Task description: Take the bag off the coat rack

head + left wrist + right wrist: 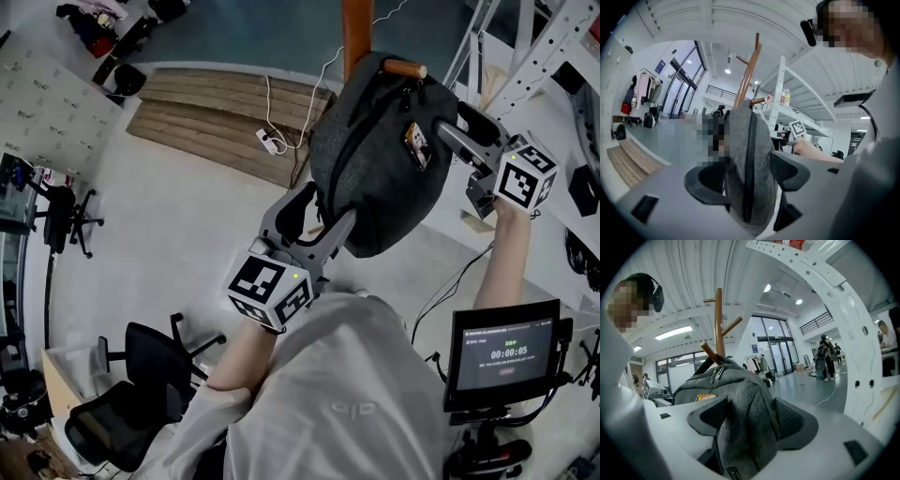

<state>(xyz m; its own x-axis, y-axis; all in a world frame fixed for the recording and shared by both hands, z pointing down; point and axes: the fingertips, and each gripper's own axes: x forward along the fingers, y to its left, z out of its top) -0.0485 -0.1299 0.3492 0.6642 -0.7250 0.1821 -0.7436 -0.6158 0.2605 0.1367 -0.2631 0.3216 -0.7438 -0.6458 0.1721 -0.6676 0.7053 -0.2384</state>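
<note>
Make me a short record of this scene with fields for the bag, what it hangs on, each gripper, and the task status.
bag: grey bag, top handle hooked over a peg
support: wooden coat rack
left gripper: jaws open, bag's lower part between them
right gripper: jaws open, bag's upper side between them
status: bag not yet lifted off
nearby: screen at the person's right

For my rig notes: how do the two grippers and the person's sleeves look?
Both the left gripper and right gripper have light grey bodies with dark textured pads; each carries a white cube with black square markers. The sleeve is light grey.
</note>
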